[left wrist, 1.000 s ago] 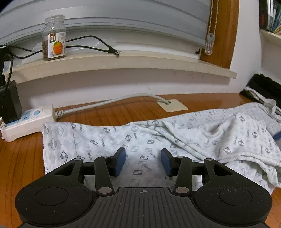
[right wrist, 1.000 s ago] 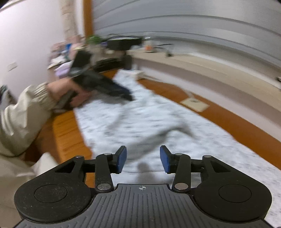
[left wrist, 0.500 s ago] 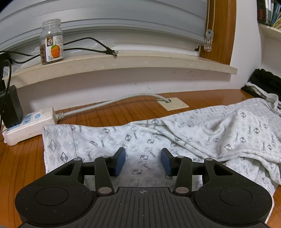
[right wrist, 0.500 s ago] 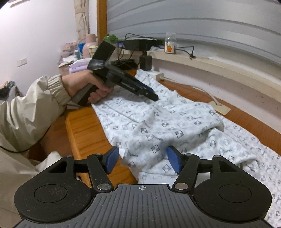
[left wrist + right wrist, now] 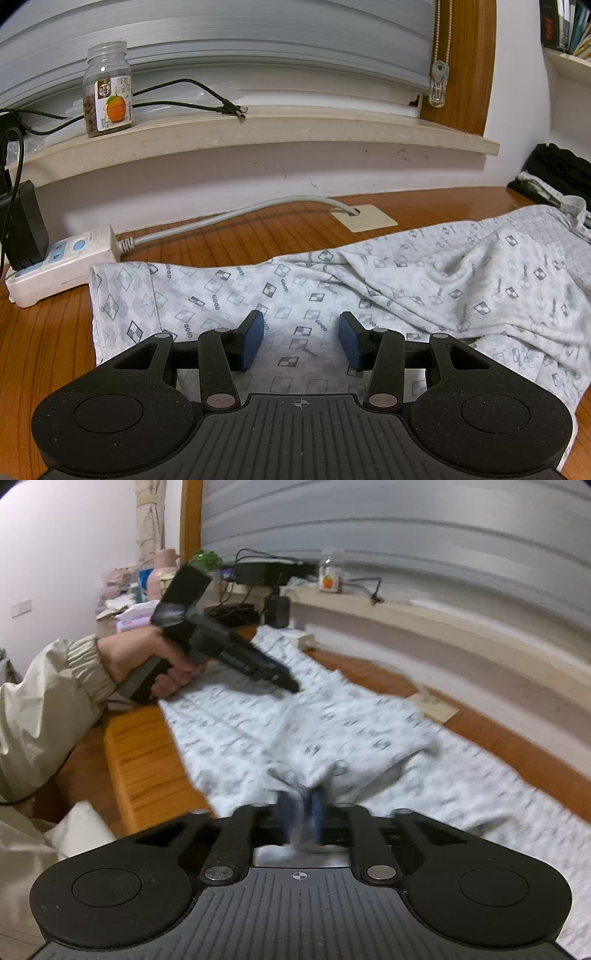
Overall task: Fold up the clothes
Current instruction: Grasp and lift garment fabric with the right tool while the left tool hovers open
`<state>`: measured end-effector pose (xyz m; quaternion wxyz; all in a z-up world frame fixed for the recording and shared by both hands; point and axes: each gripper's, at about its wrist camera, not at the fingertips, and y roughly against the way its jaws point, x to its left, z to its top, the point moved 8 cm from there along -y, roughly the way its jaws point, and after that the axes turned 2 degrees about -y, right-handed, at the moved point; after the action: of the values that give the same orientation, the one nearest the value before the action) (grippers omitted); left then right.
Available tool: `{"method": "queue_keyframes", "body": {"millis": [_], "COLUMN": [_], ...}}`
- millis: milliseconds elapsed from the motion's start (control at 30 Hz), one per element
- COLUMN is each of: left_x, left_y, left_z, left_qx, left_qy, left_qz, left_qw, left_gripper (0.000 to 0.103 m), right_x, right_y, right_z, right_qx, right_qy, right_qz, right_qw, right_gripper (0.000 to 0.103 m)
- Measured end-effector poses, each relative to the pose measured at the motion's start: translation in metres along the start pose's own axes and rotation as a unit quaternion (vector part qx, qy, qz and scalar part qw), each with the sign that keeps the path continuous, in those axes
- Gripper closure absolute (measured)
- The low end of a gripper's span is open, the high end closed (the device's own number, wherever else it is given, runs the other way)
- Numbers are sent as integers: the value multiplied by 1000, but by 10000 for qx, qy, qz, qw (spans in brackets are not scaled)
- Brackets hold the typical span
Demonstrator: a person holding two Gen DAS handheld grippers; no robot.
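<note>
Cloth first: the white cotton garment with the small grey checked print [image 5: 332,291] lies spread lengthwise over the glossy wooden counter [image 5: 44,339], one end just beside the white power strip [image 5: 59,266]. The right tool [image 5: 300,814] is closing, its blue pads [image 5: 317,812] pinching a bunched ridge at the near edge, likely to carry it over for a fold. The left tool [image 5: 301,338], jaws apart with nothing gripped, hovers over the flat end, perhaps ready to pin it.

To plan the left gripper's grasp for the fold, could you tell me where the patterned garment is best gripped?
Probably the hemmed end of the patterned garment, beside the power strip: it lies flat, so the open left gripper could slide a finger under that edge from the bare wood.
</note>
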<state>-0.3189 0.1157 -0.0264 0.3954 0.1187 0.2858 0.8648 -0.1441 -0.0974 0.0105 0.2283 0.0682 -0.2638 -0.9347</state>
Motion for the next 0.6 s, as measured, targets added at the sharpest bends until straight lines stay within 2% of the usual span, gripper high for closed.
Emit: {"method": "queue_keyframes", "body": {"millis": [133,267,333,400,467,600], "left_x": [0,0,0,0,0,-1], "left_y": [0,0,0,0,0,0], "left_z": [0,0,0,0,0,0], "left_qx": [1,1,0,-1,-4,-10], "left_qy": [-6,-16,-18,-20,-18,-46], "left_qz": [-1,5,6,8,8,33], "left_qw": [10000,10000,10000,10000,10000,10000], "left_gripper": [53,53,53,53,53,52], "right_x": [-40,-103,-137,-170,-189,-199], "right_y": [12,13,10,2,-5,-14], "right_z": [30,62,75,80,76,60], "right_qx": [-277,-472,-585,-576,-572,-563], "right_qy": [-63,-131,-387,-833,-1076,-1235], "right_qz": [-457,-1262,-1595,-1784,-2003,-2167], "right_qw": [9986,9908,9847,9787,9721,9668], "right_gripper": [95,98,98,90,64,59]}}
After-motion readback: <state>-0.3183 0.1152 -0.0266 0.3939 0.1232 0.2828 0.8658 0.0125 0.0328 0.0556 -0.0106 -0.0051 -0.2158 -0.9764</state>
